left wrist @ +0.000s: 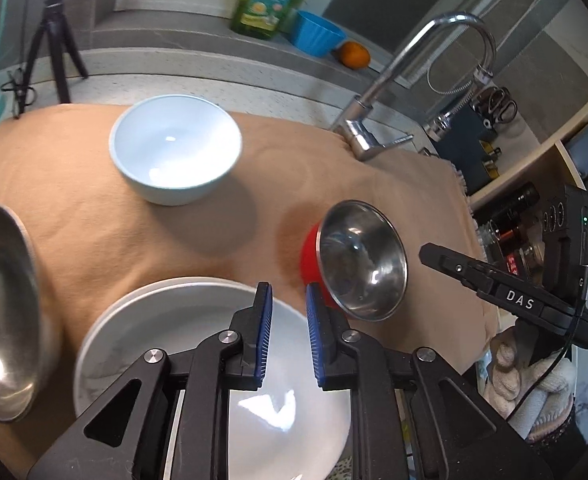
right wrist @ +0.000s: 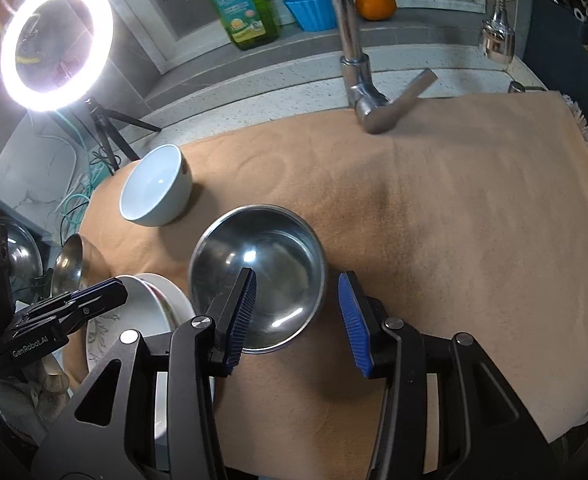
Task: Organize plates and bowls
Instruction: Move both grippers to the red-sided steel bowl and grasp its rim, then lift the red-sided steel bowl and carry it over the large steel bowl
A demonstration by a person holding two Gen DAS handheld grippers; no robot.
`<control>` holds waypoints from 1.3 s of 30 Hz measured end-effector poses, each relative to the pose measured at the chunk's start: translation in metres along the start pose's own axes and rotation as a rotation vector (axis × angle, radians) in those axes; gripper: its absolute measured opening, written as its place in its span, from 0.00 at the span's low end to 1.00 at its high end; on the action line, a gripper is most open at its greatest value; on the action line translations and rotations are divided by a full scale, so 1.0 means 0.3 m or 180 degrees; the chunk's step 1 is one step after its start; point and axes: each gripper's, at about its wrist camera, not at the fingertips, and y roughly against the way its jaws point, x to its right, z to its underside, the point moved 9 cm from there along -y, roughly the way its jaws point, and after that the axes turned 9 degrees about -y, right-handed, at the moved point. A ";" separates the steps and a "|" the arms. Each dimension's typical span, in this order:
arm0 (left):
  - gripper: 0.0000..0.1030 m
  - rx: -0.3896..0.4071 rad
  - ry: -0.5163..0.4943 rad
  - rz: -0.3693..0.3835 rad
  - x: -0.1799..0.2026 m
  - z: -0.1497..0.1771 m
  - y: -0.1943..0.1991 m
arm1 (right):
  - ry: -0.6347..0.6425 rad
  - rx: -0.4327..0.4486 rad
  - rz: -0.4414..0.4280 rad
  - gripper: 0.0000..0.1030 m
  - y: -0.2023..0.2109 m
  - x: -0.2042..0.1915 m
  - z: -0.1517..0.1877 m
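On a tan towel (left wrist: 94,220) stand a pale blue bowl (left wrist: 176,148), a white plate (left wrist: 142,332), a steel bowl at the left edge (left wrist: 2,312) and a red-sided steel bowl (left wrist: 359,260). My left gripper (left wrist: 288,336) is open and empty above the white plate. My right gripper (right wrist: 297,314) is open, its jaws astride the near right rim of the red-sided steel bowl (right wrist: 258,276) without holding it. The pale blue bowl (right wrist: 154,192) and the white plate (right wrist: 146,308) also show in the right wrist view, at the left.
A chrome faucet (right wrist: 357,68) rises behind the towel (right wrist: 453,220). A green bottle (right wrist: 240,4), a blue cup (right wrist: 309,8) and an orange (right wrist: 375,5) stand on the sill. A ring light (right wrist: 56,44) on a tripod stands at the back left. Shelves (left wrist: 553,152) are at the right.
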 end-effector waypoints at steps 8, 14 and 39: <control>0.15 -0.0181 -0.0035 0.0127 0.049 -0.043 -0.105 | -0.0316 -0.0167 -0.0057 0.43 -0.064 0.082 0.000; 0.15 -0.0323 0.0021 0.0238 0.054 -0.044 -0.158 | -0.0408 -0.0263 -0.0127 0.35 -0.096 0.098 0.006; 0.08 -0.0276 0.0020 0.0298 0.044 -0.059 -0.147 | -0.0377 -0.0313 -0.0191 0.10 -0.094 0.020 0.012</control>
